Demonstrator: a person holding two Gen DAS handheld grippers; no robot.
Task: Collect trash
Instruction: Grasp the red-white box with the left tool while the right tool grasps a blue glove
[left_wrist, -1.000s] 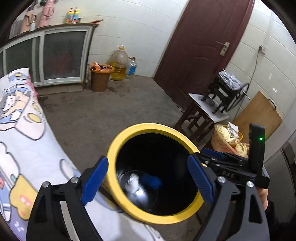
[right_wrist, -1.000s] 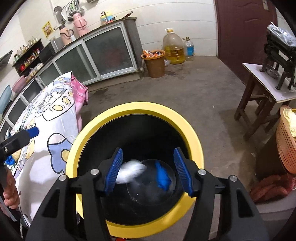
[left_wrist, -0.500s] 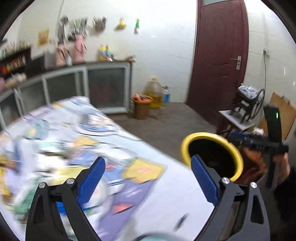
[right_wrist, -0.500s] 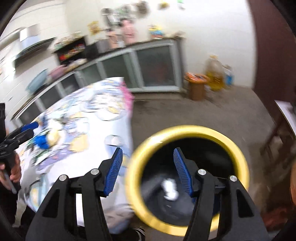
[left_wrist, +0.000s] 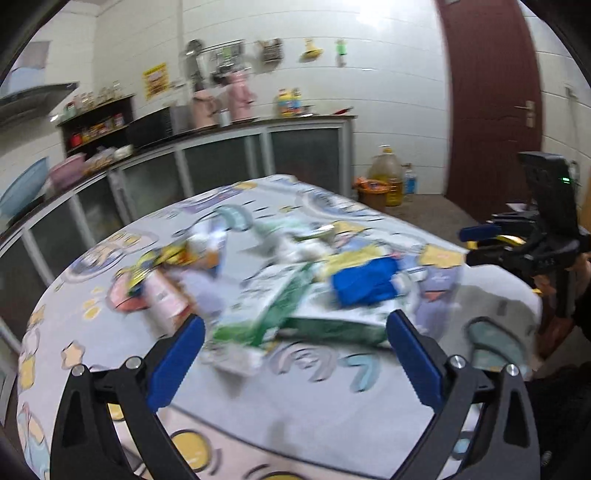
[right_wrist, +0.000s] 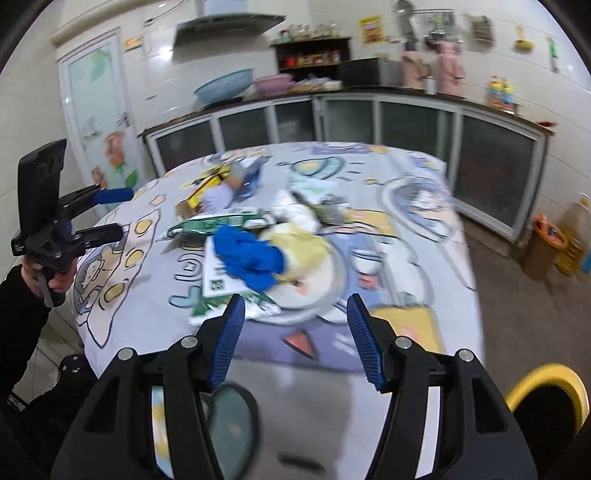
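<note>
Table (right_wrist: 424, 280) covered by a cartoon-print cloth
Green wrappers (right_wrist: 218, 221), a blue crumpled piece (right_wrist: 247, 254) and a white plate (right_wrist: 325, 284) are scattered on it.

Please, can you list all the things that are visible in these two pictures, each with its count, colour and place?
Crumpled blue glove: one, blue, middle of the table, on the trash pile.
Green and white plastic wrappers: several, exact count unclear from blur, beside the glove.
Yellow and black wrapper: one, far side of the pile.
Cartoon-print tablecloth: one, pale with blue and yellow figures, covering the table.
Yellow-rimmed black bin: one, on the floor at the table's near right corner.
Brown waste basket: one, by the cabinets, next to an oil jug.
Glass-door cabinets: one row, grey, along the wall.
Dark red door: one, right wall.
Left gripper: black with blue pads, jaws opening, nothing between them.
Right gripper: same colours, open, empty.
</note>
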